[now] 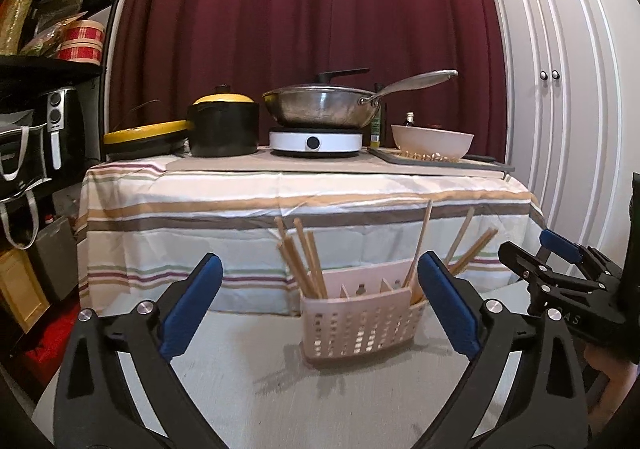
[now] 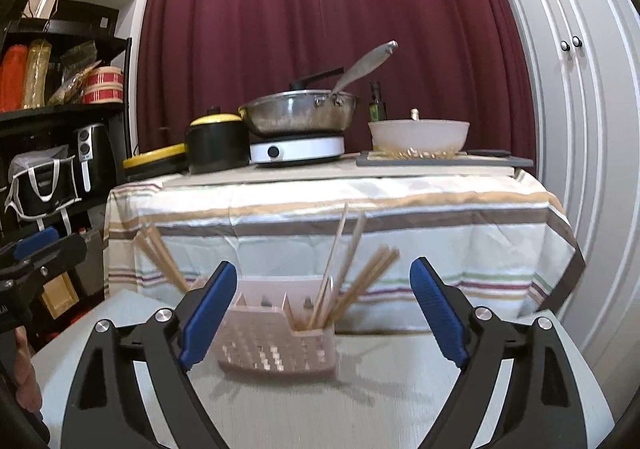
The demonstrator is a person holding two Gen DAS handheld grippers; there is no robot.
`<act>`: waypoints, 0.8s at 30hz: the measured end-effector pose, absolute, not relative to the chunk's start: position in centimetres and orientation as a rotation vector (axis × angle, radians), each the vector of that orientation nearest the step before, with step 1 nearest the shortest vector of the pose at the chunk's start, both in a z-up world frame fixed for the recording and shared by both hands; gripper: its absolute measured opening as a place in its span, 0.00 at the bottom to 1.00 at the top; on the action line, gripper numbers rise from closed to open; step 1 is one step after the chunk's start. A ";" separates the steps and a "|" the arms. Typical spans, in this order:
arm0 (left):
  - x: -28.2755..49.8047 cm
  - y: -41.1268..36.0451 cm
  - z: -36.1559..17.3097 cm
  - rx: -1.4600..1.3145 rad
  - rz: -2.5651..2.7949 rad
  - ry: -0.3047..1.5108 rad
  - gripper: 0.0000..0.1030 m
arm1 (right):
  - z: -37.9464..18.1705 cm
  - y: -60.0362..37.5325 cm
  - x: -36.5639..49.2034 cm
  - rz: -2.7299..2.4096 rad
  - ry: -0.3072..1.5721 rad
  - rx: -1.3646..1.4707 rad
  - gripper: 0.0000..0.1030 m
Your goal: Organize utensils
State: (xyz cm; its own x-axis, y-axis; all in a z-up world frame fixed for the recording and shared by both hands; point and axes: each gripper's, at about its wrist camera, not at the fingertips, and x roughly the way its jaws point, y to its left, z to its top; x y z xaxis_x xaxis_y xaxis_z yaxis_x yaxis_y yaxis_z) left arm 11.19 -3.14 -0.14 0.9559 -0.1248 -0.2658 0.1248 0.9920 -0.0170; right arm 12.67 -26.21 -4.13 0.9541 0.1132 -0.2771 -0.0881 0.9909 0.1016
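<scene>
Both tools stand with their blue-padded jaws spread wide and nothing between them. Left tool (image 1: 320, 305) hovers low over the pale grey counter (image 1: 248, 401), its fingers framing a pink perforated plastic utensil caddy (image 1: 360, 329) that sits on that surface just ahead. Right tool (image 2: 322, 313) points at the same caddy (image 2: 276, 345) from the other side, and shows at the right edge of the left wrist view (image 1: 560, 261).

Light wooden chopsticks (image 1: 304, 265) stand tilted in the caddy's compartments: one bundle leans left in the left end compartment, and several more lean right at the other end (image 1: 468, 249). In the right wrist view those right-hand sticks (image 2: 352, 281) fan out from the end slot, though that view is somewhat blurred.

Behind the caddy hangs a striped tablecloth (image 1: 240, 209) over a higher table, which carries a steel wok (image 1: 320, 105) on a white induction hob (image 1: 316, 143), a black pot with a yellow lid (image 1: 224, 125) and a white bowl (image 1: 432, 139).
</scene>
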 end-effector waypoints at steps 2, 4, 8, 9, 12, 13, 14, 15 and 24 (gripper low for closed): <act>10.3 -2.9 -0.4 -0.004 -0.119 0.275 0.94 | -4.6 -26.2 11.7 0.094 0.306 0.086 0.83; 9.4 -2.6 -0.6 -0.009 -0.113 0.279 0.94 | -4.8 -26.1 10.9 0.092 0.317 0.083 0.83; 7.3 -1.9 -0.5 -0.020 -0.092 0.269 0.95 | -4.8 -26.0 9.1 0.080 0.322 0.081 0.84; 6.7 -1.7 -0.4 -0.022 -0.085 0.265 0.95 | -4.7 -26.0 8.6 0.077 0.321 0.077 0.84; 5.5 -1.3 -0.2 -0.026 -0.079 0.258 0.96 | -4.2 -25.8 7.3 0.069 0.312 0.064 0.84; 5.0 -1.2 -0.1 -0.026 -0.078 0.256 0.96 | -4.0 -25.7 7.1 0.068 0.309 0.061 0.84; 4.6 -1.2 0.1 -0.023 -0.075 0.252 0.96 | -3.8 -25.6 6.5 0.064 0.305 0.058 0.84; 4.2 -1.2 0.2 -0.021 -0.071 0.248 0.96 | -3.5 -25.6 6.1 0.062 0.301 0.056 0.85; 0.8 -0.9 1.4 -0.021 -0.068 0.208 0.96 | -1.3 -24.7 2.8 0.062 0.263 0.044 0.86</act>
State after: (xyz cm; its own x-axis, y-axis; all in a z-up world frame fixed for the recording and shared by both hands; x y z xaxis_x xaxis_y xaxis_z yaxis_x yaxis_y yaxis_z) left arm 0.78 -0.93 1.45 0.9762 -0.0700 -0.2053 0.0657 0.9975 -0.0276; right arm 2.83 -24.74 -1.32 0.9637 0.0666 -0.2586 -0.0552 0.9972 0.0513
